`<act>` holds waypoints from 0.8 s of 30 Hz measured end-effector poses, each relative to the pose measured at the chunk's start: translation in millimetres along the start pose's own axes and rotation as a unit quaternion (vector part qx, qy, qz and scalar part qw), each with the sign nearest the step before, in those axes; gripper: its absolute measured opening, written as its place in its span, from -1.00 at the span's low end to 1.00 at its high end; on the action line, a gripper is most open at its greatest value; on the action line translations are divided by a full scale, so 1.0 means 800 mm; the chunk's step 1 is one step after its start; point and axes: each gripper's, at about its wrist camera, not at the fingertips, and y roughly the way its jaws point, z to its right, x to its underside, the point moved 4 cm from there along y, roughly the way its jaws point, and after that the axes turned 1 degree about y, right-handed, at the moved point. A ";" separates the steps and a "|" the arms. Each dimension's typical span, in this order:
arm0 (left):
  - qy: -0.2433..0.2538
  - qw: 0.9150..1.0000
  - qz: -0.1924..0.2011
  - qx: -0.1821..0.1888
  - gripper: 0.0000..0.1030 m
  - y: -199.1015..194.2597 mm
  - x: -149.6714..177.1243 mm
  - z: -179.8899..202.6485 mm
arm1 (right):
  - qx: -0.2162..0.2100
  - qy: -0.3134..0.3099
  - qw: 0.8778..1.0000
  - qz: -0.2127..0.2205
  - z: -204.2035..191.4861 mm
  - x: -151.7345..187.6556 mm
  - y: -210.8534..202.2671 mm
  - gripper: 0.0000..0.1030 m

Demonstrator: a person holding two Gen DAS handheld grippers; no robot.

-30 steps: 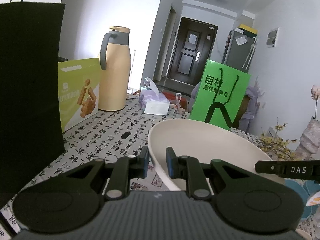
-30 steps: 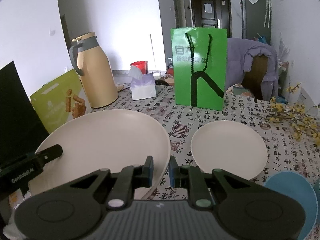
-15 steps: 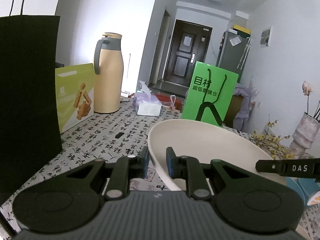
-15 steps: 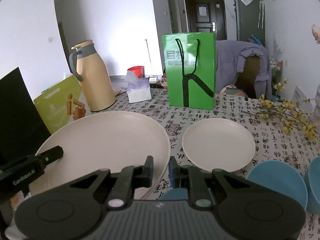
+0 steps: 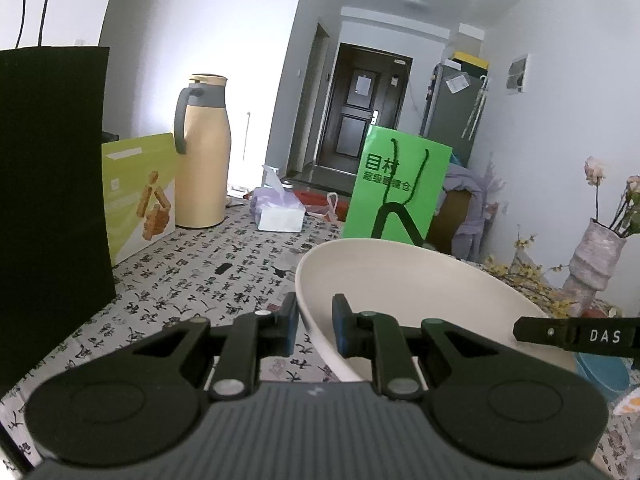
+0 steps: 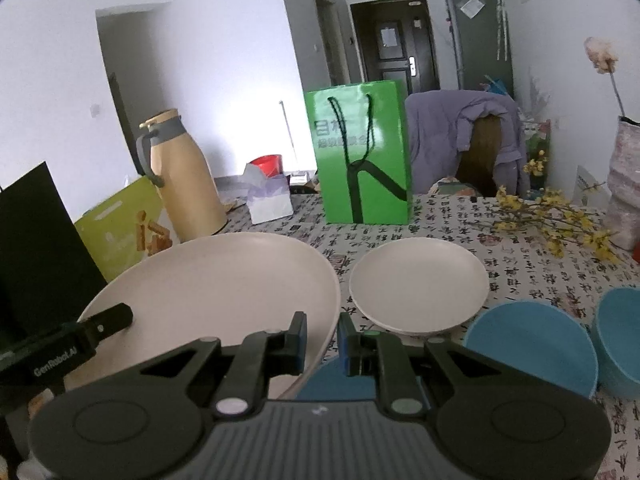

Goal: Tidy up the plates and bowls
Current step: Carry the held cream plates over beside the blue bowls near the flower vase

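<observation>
We hold the large cream plate (image 6: 216,280) clear of the calligraphy-print tablecloth (image 5: 192,280), pinched at opposite rims: the left gripper (image 5: 314,330) is clamped on one edge, the right gripper (image 6: 322,338) on the other. It looks stiff, glazed and slippery, probably heavy for its thin rim and breakable, so we judge a two-sided rim hold the safest. The small cream plate (image 6: 418,284) rests on the cloth just beside it, with two blue bowls (image 6: 532,344) near its right side.
</observation>
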 end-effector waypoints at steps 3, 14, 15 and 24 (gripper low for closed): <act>0.003 1.000 0.001 0.004 -0.66 -0.005 0.004 0.008 | 0.005 0.002 1.000 0.008 0.004 0.004 -0.011 -0.69; 0.013 1.000 0.010 0.020 -0.66 -0.022 0.013 0.033 | 0.020 0.008 0.999 0.031 0.026 0.021 -0.046 -0.69; 0.013 1.000 0.011 0.023 -0.66 -0.024 0.014 0.036 | 0.021 0.009 0.999 0.033 0.027 0.023 -0.049 -0.69; 0.020 0.999 0.017 0.034 -0.66 -0.036 0.021 0.056 | 0.026 0.025 0.998 0.042 0.044 0.034 -0.070 -0.69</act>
